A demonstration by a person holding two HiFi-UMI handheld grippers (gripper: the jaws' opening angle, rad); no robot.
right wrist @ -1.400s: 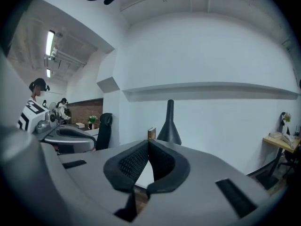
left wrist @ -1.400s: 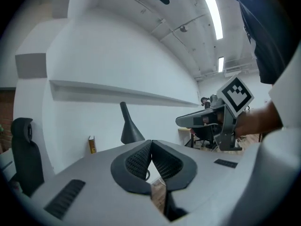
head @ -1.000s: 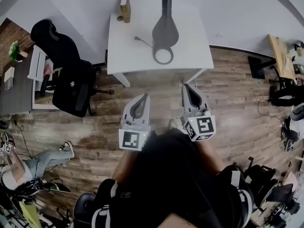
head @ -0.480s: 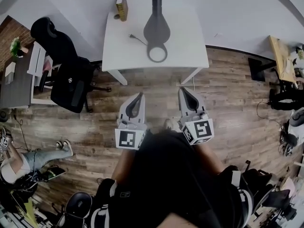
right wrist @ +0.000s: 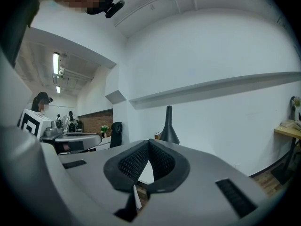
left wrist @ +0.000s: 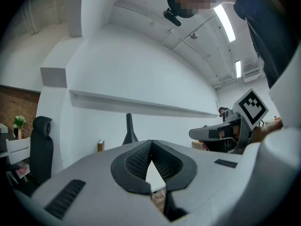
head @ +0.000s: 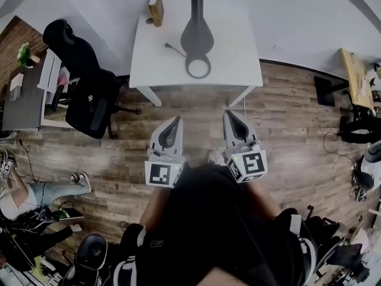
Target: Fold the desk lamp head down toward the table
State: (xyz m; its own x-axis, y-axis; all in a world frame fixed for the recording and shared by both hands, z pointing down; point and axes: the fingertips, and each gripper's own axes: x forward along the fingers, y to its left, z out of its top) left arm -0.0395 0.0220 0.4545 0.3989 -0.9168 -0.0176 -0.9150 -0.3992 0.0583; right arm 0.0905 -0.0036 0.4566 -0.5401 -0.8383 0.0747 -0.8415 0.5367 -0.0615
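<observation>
One desk lamp (head: 197,37) stands upright on the white counter (head: 238,64), straight ahead, well apart from both grippers and about equally far from each. Clenched and empty: left gripper (head: 174,123), right gripper (head: 233,115). Book (head: 156,8) at the counter's back-left, office chair (head: 89,103) left, wood floor (head: 297,130).

readable text: none is showing in any view.
cube on the left gripper (head: 177,120): it is showing a black-and-white square marker pattern, no letters or digits.
cube on the right gripper (head: 230,112): it is showing a different square marker pattern, again no letters or digits.
book (head: 156,8) on the white table (head: 238,58): its cover print is coming out too small to read.
office chair (head: 95,115): a small round emblem is showing on its back, too small to read.
</observation>
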